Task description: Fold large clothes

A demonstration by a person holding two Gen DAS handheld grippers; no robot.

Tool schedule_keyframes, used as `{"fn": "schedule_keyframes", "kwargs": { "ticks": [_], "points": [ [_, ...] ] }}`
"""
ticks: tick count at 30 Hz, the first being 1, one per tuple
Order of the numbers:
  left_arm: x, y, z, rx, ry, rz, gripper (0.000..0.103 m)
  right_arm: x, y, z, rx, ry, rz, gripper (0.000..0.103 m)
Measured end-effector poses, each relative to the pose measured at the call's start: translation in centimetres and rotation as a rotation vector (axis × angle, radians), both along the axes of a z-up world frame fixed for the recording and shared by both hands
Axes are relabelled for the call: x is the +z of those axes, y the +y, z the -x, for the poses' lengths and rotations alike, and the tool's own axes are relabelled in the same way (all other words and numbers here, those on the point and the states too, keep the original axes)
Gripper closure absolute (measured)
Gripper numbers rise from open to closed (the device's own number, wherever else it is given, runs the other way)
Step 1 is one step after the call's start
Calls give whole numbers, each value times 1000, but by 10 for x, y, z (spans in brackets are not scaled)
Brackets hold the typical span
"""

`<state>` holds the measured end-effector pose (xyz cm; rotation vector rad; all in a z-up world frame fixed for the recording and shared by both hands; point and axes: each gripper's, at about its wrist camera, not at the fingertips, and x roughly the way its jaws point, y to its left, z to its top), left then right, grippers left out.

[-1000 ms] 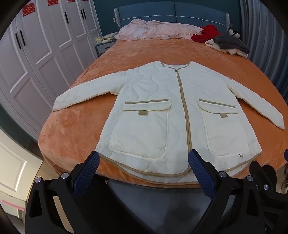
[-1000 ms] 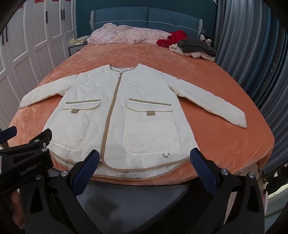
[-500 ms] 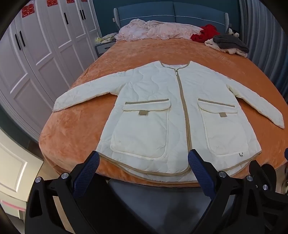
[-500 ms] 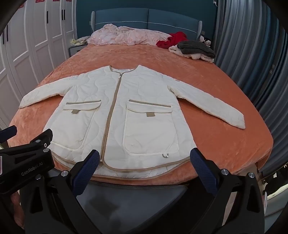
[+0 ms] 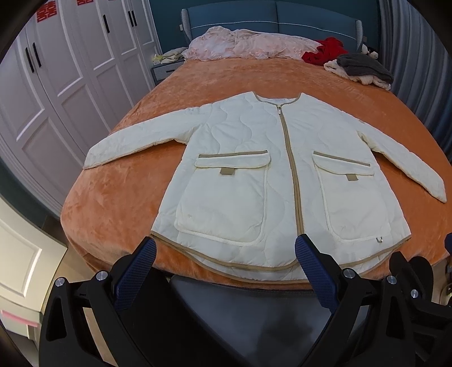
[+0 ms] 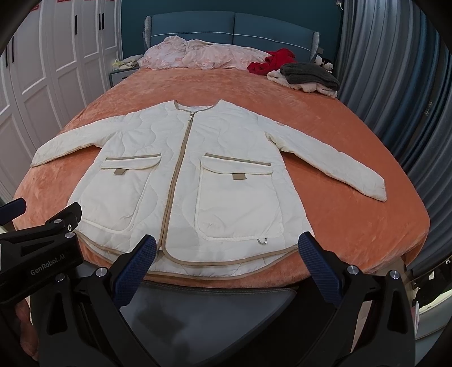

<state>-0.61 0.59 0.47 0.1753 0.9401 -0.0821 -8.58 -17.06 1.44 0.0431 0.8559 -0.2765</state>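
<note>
Both sets of jaws stand spread wide with nothing between them: the left gripper (image 5: 224,264) hangs just short of the bed's near edge, its blue pads (image 5: 135,271) framing the left half of the jacket's hem, and the right gripper (image 6: 227,264) sits alongside it, its own pads (image 6: 319,268) bracketing the right half of the hem. Neither one touches the cloth. From the right wrist view the left gripper's black body shows at the lower left, close beside. Just past the fingertips runs a dark padded edge at the foot of the bed (image 5: 118,197), and then the cream quilted jacket (image 5: 282,175) itself, lying flat and face up on the orange blanket, zipped to the collar, tan trim along the curved hem nearest the grippers. Two big flap pockets (image 6: 240,197) sit either side of the zipper (image 6: 176,180). Sleeves are stretched out to both sides, angled slightly down towards the near edge, cuffs resting on the blanket. Beyond the collar is a bare stretch of orange blanket, then a pink crumpled quilt (image 6: 197,55) across the head of the bed, a red garment (image 6: 272,60) beside it and a grey and cream heap of clothes (image 6: 308,76) at the right. Behind that rises the blue headboard (image 6: 231,25). White wardrobe doors (image 5: 70,70) line the left wall, a small nightstand (image 5: 166,67) beside the headboard, grey curtains (image 6: 395,70) on the right.
</note>
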Motion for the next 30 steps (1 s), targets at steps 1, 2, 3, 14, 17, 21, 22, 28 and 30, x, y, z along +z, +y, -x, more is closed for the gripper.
{"fn": "schedule_keyframes", "kwargs": {
  "ticks": [1, 2, 3, 14, 17, 21, 22, 28, 30],
  "points": [
    [0, 1, 0, 2, 0, 0, 7, 0, 0, 0, 0, 0, -3, 5],
    [0, 1, -1, 2, 1, 1, 7, 0, 0, 0, 1, 1, -4, 5],
    [0, -1, 2, 1, -1, 0, 7, -2, 1, 0, 2, 2, -3, 5],
    [4, 0, 4, 8, -17, 1, 7, -2, 6, 2, 6, -19, 9, 5],
    [7, 1, 5, 12, -21, 5, 7, 1, 6, 3, 4, -27, 9, 5],
    [9, 0, 6, 15, -24, 6, 7, 4, 5, 4, 0, -30, 8, 5],
    [10, 0, 6, 16, -25, 8, 7, 4, 5, 4, 0, -30, 7, 5],
    [11, 0, 8, 18, -22, 15, 7, 7, 4, 5, -1, -29, 12, 5],
    [11, -1, 8, 17, -23, 14, 7, 7, 4, 7, -2, -30, 11, 5]
  ]
}}
